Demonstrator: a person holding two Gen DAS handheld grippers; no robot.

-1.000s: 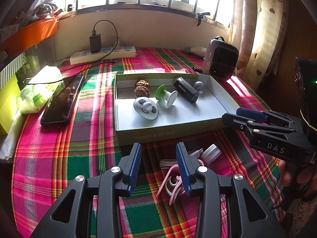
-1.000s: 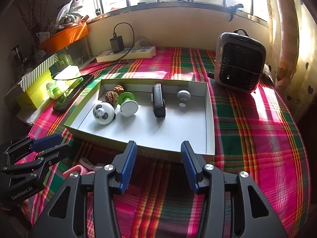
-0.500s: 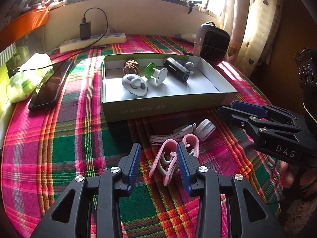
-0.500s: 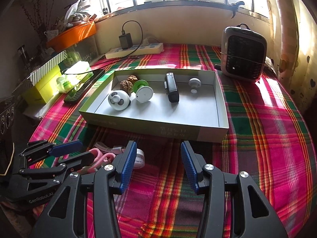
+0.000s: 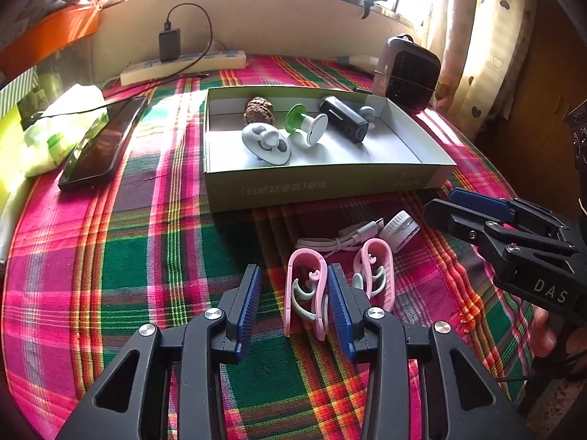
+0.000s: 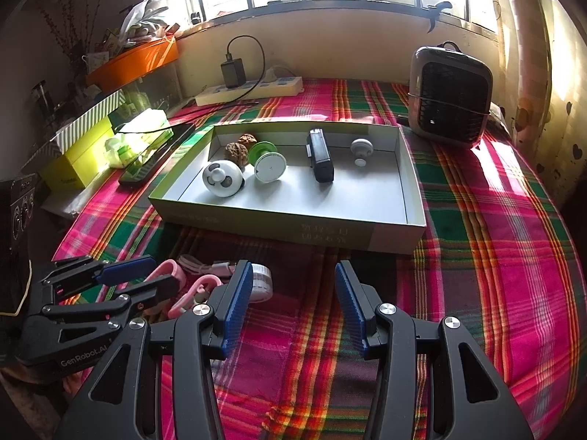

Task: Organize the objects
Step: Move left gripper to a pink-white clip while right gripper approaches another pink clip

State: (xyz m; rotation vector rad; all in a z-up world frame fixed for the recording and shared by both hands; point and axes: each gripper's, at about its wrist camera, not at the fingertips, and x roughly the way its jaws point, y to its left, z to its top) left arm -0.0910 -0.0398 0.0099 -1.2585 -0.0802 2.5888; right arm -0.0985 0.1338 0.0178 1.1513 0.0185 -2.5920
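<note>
Left wrist view: left gripper (image 5: 293, 295) spread apart, holding nothing, low over the plaid cloth (image 5: 110, 256) with one pink clip (image 5: 306, 293) lying between its fingers, not pinched yet. Second pink clip (image 5: 374, 275) just beside it, white cable (image 5: 341, 238) and small white jar (image 5: 400, 229) near — four things left outside the box (image 5: 323, 187). Already inside: walnuts (image 5: 259, 110), round white fan (image 5: 266, 143), green-and-white spool (image 5: 306, 128), black device (image 5: 343, 119), small grey knob (image 5: 367, 112). Right gripper (image 5: 440, 205) at the right edge, empty. Right wrist view: right gripper (image 6: 293, 293) parted, nothing between the fingers, only bare cloth below; jar (image 6: 262, 280) just left of its left finger. Roughly half sorted — likely next, one clip picked up and boxed.
</note>
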